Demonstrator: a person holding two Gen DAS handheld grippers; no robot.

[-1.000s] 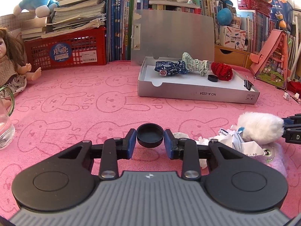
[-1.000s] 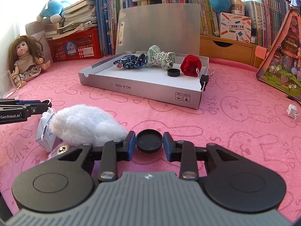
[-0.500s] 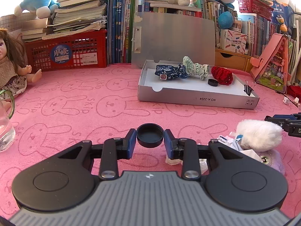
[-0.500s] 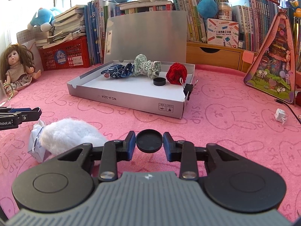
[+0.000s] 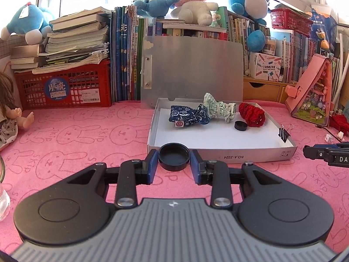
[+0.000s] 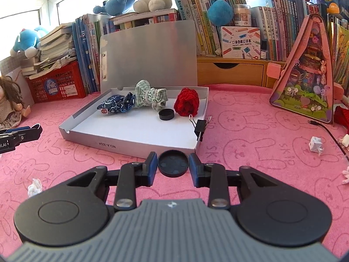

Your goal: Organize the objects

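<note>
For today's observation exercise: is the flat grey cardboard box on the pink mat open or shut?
Open. The flat grey cardboard box has its lid standing upright at the back, and its white floor shows.

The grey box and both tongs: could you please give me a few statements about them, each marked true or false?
1. Each tongs holds a black cap (left tongs, left cap; right tongs, right cap). True.
2. The grey box has its lid shut. False: the lid stands open.
3. A third black cap lies in the box. True.
4. The binder clip lies on the mat. False: it is clipped on the box wall.
</note>
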